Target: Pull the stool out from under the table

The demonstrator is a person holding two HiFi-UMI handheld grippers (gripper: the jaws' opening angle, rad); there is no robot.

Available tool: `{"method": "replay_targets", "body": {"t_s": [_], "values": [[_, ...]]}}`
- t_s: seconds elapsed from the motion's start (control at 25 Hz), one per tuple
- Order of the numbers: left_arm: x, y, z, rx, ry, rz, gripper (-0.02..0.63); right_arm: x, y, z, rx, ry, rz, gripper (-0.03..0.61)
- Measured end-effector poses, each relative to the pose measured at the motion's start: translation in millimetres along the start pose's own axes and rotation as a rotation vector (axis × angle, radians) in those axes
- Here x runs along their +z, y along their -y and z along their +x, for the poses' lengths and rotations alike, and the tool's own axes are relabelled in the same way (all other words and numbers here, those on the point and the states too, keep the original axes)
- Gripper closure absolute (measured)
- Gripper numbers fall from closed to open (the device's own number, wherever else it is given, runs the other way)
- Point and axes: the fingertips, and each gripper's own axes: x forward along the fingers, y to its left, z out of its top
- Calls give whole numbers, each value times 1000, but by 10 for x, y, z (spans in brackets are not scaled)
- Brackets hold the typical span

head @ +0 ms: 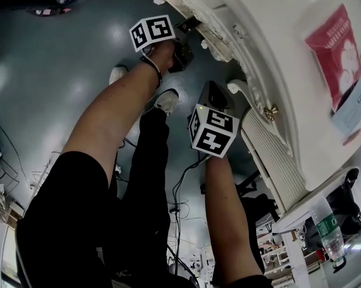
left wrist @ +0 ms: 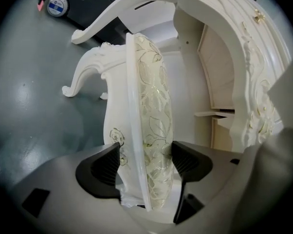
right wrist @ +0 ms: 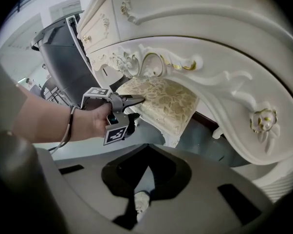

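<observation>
Stool (left wrist: 154, 96) seat lies between the wide jaws of our left tool (left wrist: 145, 162) under the bench (left wrist: 248, 72); we clamp squarely before pulling, right tool (right wrist: 137, 201) closed, empty.

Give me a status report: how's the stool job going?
Left gripper open, jaws astride stool seat edge. Right gripper shut, empty, clear of it. Seat partly under table, carved apron close above.

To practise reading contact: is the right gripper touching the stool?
Apart. The right gripper view shows the stool well beyond the right gripper's shut jaws, bare floor between.
</observation>
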Motion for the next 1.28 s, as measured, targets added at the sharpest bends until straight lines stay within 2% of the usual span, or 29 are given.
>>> {"method": "replay_targets", "body": {"t_s": [0.28, 0.4, 0.88, 1.28], "values": [[-11, 61, -34, 57, -5, 13, 362, 40, -89, -54, 22, 31, 42, 572], [-35, 67, -76, 34, -20, -7, 393, 46, -157, -75, 29, 34, 33, 572], [-147, -64, -464, 15, -59, 23, 402, -96, -250, -153, 37, 46, 54, 572], [-429, -316, -1119, 38, -53, 8, 405, -52, -347, -217, 54, 69, 37, 572]]}}
